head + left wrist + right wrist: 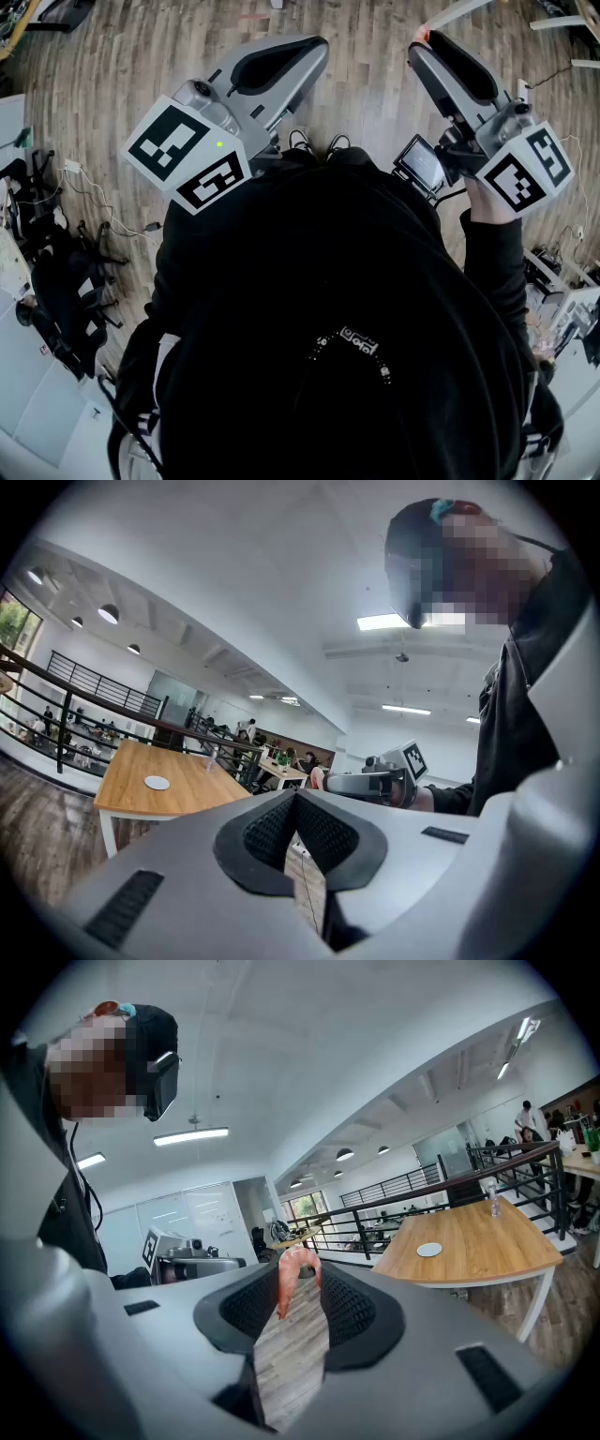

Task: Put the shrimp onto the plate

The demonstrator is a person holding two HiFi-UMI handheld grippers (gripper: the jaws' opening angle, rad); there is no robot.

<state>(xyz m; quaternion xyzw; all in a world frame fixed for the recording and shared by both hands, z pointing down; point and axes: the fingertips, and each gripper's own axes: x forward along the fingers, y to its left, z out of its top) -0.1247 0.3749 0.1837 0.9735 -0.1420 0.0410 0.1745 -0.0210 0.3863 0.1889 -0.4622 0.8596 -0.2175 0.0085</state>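
Between the pads of the right gripper (300,1274), near the tips: a curled pink-orange shrimp (292,1283), clamped, tail end hanging down into the gap. Jaws held slightly apart by it. Left gripper (295,797): jaws together at the tips, nothing between them. Both grippers held up in front of the person in a black top (356,309), over grey-brown wood plank floor (375,84), not over any work surface. Small round white plate (428,1250) sits alone on a light wooden table with white legs (487,1232), well apart from the grippers; the left gripper view shows the same plate and table, also far off. Judgement: pickup looks done, shrimp secured. Left to do: carry it across to the table, lower over the plate, release. Grip is at the tips only, so a slip in transit seems possible.
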